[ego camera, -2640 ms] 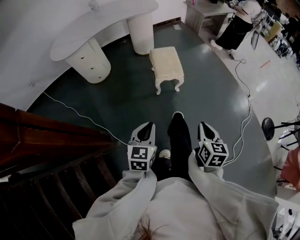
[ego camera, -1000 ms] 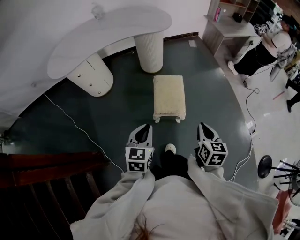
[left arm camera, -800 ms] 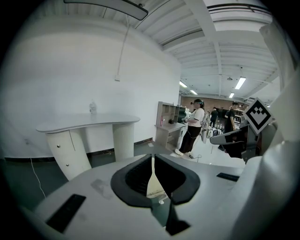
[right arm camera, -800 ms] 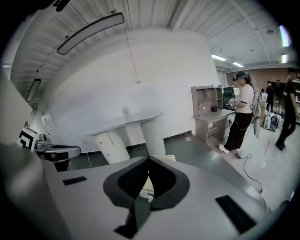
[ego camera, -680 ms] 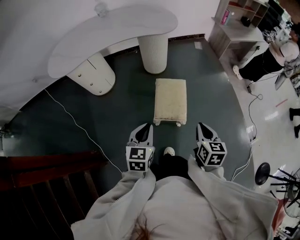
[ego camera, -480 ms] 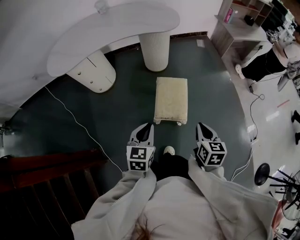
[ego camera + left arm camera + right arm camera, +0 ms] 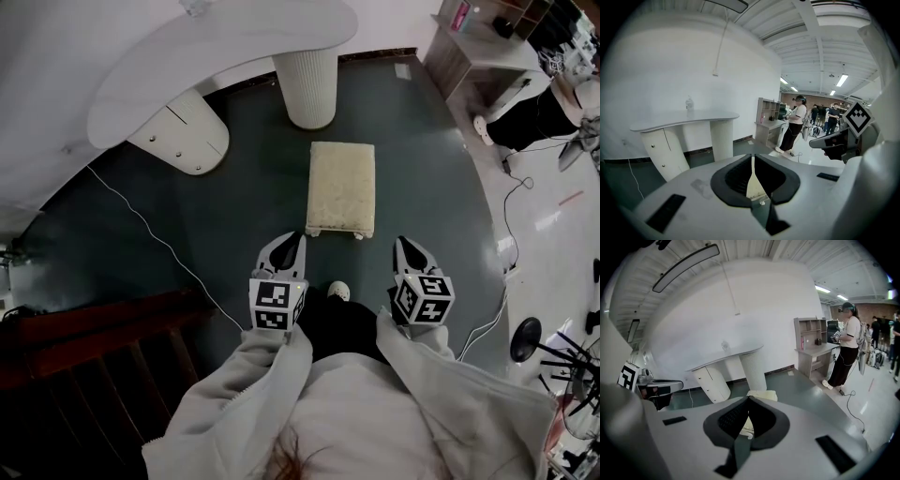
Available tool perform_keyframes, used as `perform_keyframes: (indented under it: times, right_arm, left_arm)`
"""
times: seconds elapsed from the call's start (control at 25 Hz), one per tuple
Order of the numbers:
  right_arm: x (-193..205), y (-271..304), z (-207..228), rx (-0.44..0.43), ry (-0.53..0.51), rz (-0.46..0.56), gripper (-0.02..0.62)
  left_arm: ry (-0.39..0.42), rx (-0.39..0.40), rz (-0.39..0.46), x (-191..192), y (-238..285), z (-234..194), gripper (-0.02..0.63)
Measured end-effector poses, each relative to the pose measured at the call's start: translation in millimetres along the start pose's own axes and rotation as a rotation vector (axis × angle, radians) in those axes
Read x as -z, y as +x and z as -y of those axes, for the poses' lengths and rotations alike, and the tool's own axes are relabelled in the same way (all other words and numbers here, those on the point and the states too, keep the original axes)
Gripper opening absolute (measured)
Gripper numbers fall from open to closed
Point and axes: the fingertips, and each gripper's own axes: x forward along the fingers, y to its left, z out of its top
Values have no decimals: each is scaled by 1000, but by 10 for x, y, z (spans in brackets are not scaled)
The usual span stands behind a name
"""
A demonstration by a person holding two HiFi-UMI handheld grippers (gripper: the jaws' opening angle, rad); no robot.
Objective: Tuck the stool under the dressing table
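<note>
The approach step is in hand, and the cream, rectangular upholstered stool (image 7: pixel 341 187) is untouched. It stands on the dark green floor (image 7: pixel 216 216), out in the open in front of the white, curved-top dressing table (image 7: pixel 206 56). One short end faces the person. The left claw (image 7: pixel 291 242) and right claw (image 7: pixel 406 246) hover just short of that end, 1 to each side. Both have their jaws pressed together and carry nothing.

The stool lines up with the table's white ribbed column (image 7: pixel 305 89), not with the gap between that column and the white drawer pedestal (image 7: pixel 183 131). The next move therefore likely calls for setting both claws against the near end. They would then push forward and leftward, steering the stool between the 2 supports and under the surface.
</note>
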Motion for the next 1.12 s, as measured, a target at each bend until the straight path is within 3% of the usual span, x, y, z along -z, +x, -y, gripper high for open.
perform_keyframes:
  times: [0.24,0.48,0.72,0.84,0.96,1.12]
  right_arm:
    - [75,109,32,-19,-5,-17,51]
    - [329,343,90,-18,-39,-84,52]
    - [679,678,197,-11,-72,-171,110]
    - [859,871,245,-9,-76,-216,139]
    - [1067,1112,309,-12,-86,-286,176]
    - [1401,1426,382,-12,-131,-382,248]
  left_arm:
    - [31,43,-48,117,103,79,28]
    - [57,94,-164,474,319,68,28]
    - [59,111,-275,895,654,-54,34]
    - [27,141,-340,1179,855,-98,150]
    - [1,165,-404,1483,1101,-138,165]
    - [29,202,-487,1916,1404,-175,217]
